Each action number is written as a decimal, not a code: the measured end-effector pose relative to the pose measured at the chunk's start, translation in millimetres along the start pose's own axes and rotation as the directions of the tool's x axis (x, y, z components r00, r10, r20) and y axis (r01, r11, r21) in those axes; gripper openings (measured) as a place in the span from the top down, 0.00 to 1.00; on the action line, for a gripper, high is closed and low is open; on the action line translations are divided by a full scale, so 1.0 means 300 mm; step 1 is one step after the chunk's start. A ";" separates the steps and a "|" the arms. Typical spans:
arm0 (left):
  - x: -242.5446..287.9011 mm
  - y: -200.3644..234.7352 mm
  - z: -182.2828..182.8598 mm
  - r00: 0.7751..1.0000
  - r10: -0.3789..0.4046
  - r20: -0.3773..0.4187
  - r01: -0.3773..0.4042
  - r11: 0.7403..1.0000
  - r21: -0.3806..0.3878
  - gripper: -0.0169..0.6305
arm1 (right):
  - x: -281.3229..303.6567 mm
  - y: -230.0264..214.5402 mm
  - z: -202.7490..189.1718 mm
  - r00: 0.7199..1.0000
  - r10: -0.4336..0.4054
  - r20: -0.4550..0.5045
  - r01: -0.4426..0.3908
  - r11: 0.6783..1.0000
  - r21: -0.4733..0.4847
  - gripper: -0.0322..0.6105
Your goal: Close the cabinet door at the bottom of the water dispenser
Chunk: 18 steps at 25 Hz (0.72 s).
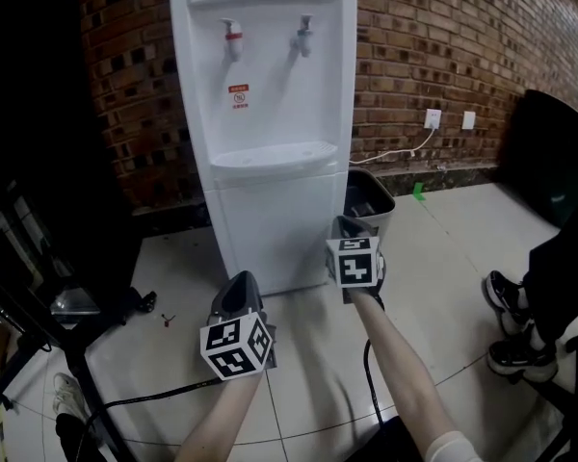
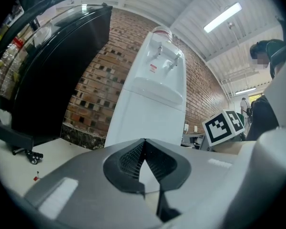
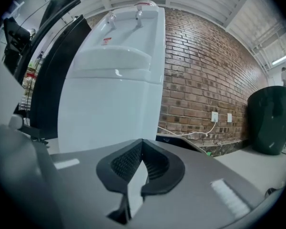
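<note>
The white water dispenser (image 1: 270, 114) stands against the brick wall, and its bottom cabinet door (image 1: 275, 229) looks flush with the body. My right gripper (image 1: 351, 225) is shut and empty, level with the door's lower right edge; I cannot tell whether it touches. In the right gripper view the door (image 3: 109, 113) fills the space just past the shut gripper (image 3: 142, 140). My left gripper (image 1: 237, 290) is shut on nothing, low in front of the dispenser's left corner and short of it. From the left gripper view, the dispenser (image 2: 150, 104) rises beyond the closed gripper (image 2: 144, 140).
A grey waste bin (image 1: 374, 200) sits right of the dispenser. A black cabinet (image 1: 39, 142) and a wheeled stand (image 1: 72, 306) are at the left. A cable (image 1: 154, 393) runs over the tiled floor. A person's shoes (image 1: 509, 301) and a dark bin (image 1: 559, 152) are at the right.
</note>
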State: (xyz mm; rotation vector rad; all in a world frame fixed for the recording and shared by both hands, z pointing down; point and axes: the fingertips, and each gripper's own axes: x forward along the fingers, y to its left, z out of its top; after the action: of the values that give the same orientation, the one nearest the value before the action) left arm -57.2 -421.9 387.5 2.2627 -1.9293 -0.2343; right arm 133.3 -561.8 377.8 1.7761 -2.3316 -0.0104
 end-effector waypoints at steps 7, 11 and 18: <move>-0.222 -0.061 0.125 0.995 -0.092 0.029 0.093 0.995 -0.026 0.95 | -0.375 0.140 0.098 0.988 0.061 0.145 -0.065 0.998 0.023 0.95; -0.415 -0.039 0.219 0.995 -0.094 0.045 0.093 0.996 0.017 0.95 | -0.609 0.276 0.152 0.970 0.096 0.224 -0.109 0.993 0.043 0.95; -0.710 -0.009 0.193 0.992 -0.120 0.050 0.115 0.990 0.083 0.95 | -0.944 0.528 0.142 0.942 0.145 0.304 -0.168 0.984 0.052 0.95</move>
State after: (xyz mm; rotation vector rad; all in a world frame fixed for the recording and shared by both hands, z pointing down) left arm -100.6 -212.2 333.9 2.4504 -1.8650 -0.2392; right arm 46.5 -253.3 311.2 1.7205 -2.7151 -0.1799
